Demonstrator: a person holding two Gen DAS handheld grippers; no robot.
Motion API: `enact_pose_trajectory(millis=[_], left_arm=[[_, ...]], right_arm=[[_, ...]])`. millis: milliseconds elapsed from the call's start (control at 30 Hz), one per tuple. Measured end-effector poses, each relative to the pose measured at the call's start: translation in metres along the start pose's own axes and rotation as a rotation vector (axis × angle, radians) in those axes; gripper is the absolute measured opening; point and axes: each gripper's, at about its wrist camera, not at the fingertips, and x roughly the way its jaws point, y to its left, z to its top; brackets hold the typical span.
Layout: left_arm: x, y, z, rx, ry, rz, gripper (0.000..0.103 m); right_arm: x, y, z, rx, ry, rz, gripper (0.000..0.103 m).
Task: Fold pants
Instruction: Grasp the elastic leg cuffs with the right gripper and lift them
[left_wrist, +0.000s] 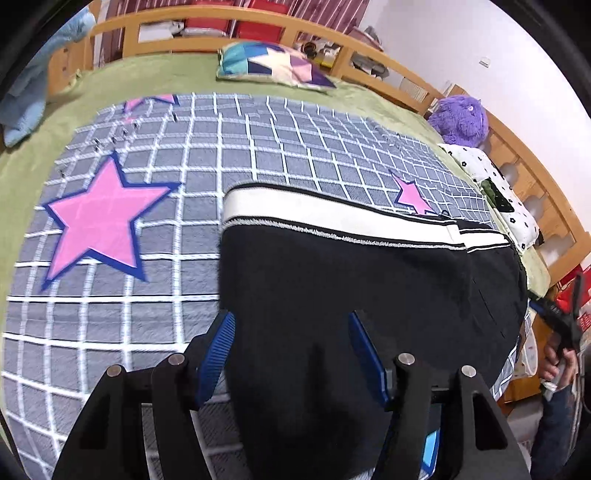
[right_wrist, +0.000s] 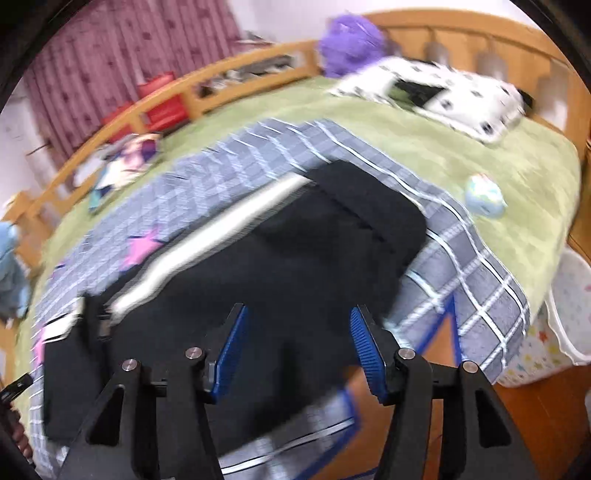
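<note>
Black pants (left_wrist: 369, 288) with a white side stripe (left_wrist: 332, 216) lie folded on a grey checked blanket (left_wrist: 258, 147) on the bed. My left gripper (left_wrist: 291, 321) is open, its blue pads over the pants' near left edge. In the right wrist view the same pants (right_wrist: 295, 258) lie across the blanket (right_wrist: 480, 280), blurred by motion. My right gripper (right_wrist: 299, 314) is open just above the pants' near edge, holding nothing. The right gripper also shows at the far right of the left wrist view (left_wrist: 561, 317), held in a hand.
A green bedspread (left_wrist: 110, 81) lies under the blanket, inside a wooden bed rail (left_wrist: 258, 18). A patchwork pillow (left_wrist: 273, 62), a purple plush toy (left_wrist: 461, 118), a spotted pillow (left_wrist: 495, 181) and a small pale ball (right_wrist: 484, 195) rest on it. A white bin (right_wrist: 569, 314) stands by the bed.
</note>
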Motion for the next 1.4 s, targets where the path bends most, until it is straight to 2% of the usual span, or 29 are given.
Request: enact_pose_trajectory(millis=[67, 133, 267, 333, 400, 500, 567, 633, 667, 733, 767, 800, 867, 933, 1033, 1133, 1167, 1300, 1400], left_arm=[[0.010, -0.003, -0.003, -0.001, 0.018, -0.002, 0.061], [0.021, -0.001, -0.002, -0.006, 0.023, 0.015, 0.061], [0.038, 0.008, 0.005, -0.025, 0.030, 0.006, 0.063], [0.041, 0.015, 0.012, -0.027, 0.024, 0.037, 0.063], [0.042, 0.029, 0.016, -0.089, 0.030, 0.042, 0.063], [0.048, 0.046, 0.013, -0.147, 0.043, -0.030, 0.063], [0.051, 0.043, 0.016, -0.136, 0.030, -0.042, 0.063], [0.059, 0.036, 0.020, -0.115, 0.040, -0.093, 0.064], [0.066, 0.031, 0.024, -0.105, 0.048, -0.091, 0.066], [0.070, 0.023, 0.028, -0.088, 0.046, -0.064, 0.065], [0.069, 0.020, 0.030, -0.084, 0.047, -0.056, 0.049], [0.064, 0.019, 0.032, -0.083, 0.040, -0.054, 0.028], [0.048, 0.021, 0.039, -0.080, 0.022, -0.105, 0.013], [0.033, 0.021, 0.048, -0.084, 0.009, -0.153, 0.013], [0.002, 0.014, 0.065, -0.055, -0.040, -0.160, 0.012], [-0.025, 0.018, 0.087, -0.082, -0.061, -0.214, 0.012], [-0.036, 0.021, 0.093, -0.083, -0.079, -0.208, 0.012], [-0.090, 0.036, 0.115, -0.026, -0.177, -0.074, 0.013], [-0.107, 0.064, 0.119, -0.017, -0.191, 0.021, 0.013]], right_arm=[[0.023, -0.013, -0.004, 0.031, 0.044, 0.019, 0.057], [0.041, -0.027, -0.006, 0.047, 0.077, -0.006, 0.057], [0.056, -0.039, -0.009, 0.113, 0.043, 0.070, 0.057], [0.063, -0.037, -0.001, 0.127, 0.038, 0.107, 0.057], [0.068, -0.040, 0.004, 0.168, 0.038, 0.150, 0.057], [0.076, -0.038, 0.005, 0.181, 0.032, 0.164, 0.061], [0.080, -0.033, 0.007, 0.168, 0.028, 0.163, 0.067], [0.085, -0.027, 0.011, 0.164, 0.023, 0.152, 0.069], [0.087, -0.026, 0.013, 0.172, 0.022, 0.145, 0.068], [0.089, -0.022, 0.017, 0.188, 0.020, 0.121, 0.054], [0.087, -0.020, 0.018, 0.189, 0.018, 0.092, 0.030], [0.084, -0.018, 0.020, 0.186, 0.020, 0.064, 0.020], [0.070, -0.012, 0.024, 0.191, 0.002, 0.072, 0.015], [0.046, 0.003, 0.034, 0.168, -0.041, 0.060, 0.014], [0.011, 0.039, 0.054, 0.115, -0.112, 0.064, 0.013], [-0.019, 0.075, 0.074, 0.080, -0.173, 0.090, 0.013], [-0.026, 0.088, 0.080, 0.073, -0.190, 0.106, 0.013], [-0.053, 0.143, 0.099, 0.040, -0.234, 0.239, 0.013], [-0.055, 0.183, 0.092, -0.016, -0.246, 0.325, 0.013]])
